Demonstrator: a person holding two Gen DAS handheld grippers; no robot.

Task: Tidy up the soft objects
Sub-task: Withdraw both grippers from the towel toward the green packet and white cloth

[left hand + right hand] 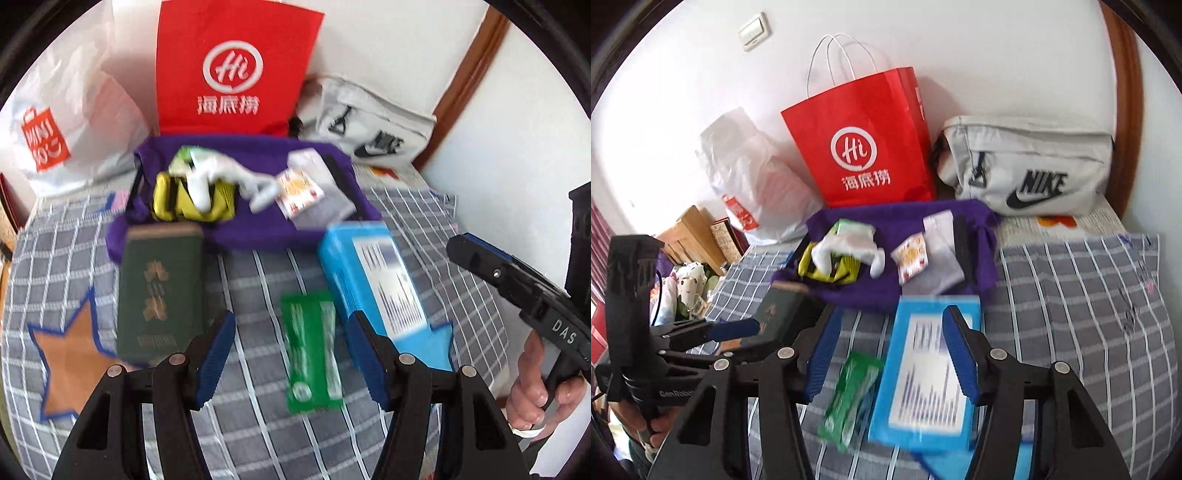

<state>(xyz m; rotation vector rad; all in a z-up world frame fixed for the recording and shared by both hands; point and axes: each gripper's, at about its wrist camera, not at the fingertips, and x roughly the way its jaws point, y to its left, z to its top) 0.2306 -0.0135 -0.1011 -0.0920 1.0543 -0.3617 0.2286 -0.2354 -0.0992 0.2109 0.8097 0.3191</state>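
Observation:
A purple cloth bag (258, 229) (871, 291) lies flat on the checked bedspread; on it sit a yellow strap bundle (188, 201) (831, 271), a white soft item (221, 177) (849, 247) and small packets (299, 194) (912, 262). In front lie a green packet (312, 350) (851, 395), a blue box (373, 284) (927, 373) and a dark green booklet (159, 291) (779, 314). My left gripper (295, 358) is open and empty above the green packet. My right gripper (892, 358) is open and empty over the blue box and green packet.
A red paper bag (232, 66) (864, 140), a white Miniso plastic bag (55, 122) (753, 184) and a grey Nike pouch (369, 125) (1030, 166) stand against the wall behind. The bed (1089, 314) ends at a wooden cabinet (690, 236) on the left.

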